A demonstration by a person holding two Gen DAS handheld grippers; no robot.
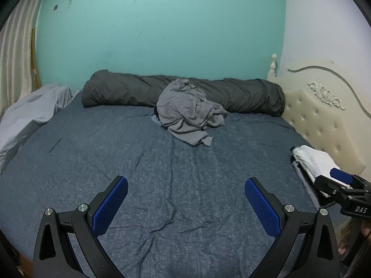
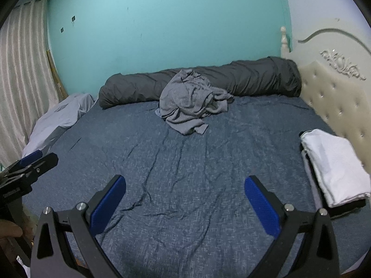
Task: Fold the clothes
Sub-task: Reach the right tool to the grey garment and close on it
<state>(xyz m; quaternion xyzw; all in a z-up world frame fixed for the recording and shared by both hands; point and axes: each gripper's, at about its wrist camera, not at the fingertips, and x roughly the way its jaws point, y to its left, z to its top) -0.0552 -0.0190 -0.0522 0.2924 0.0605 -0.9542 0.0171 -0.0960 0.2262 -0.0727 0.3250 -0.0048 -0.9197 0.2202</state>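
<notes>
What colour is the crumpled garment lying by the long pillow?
Light grey garment, plain with no visible pattern; it shows best in the right wrist view.

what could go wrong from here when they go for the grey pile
1. The grey garment is bunched and leans on the dark rolled duvet; a pinch there might catch the duvet too.
2. With no edge or corner showing, the open left hand-held gripper and right hand-held gripper may grab several layers.
3. The folded stack lies near the bed's right edge; dragging cloth toward it could knock it askew.
</notes>
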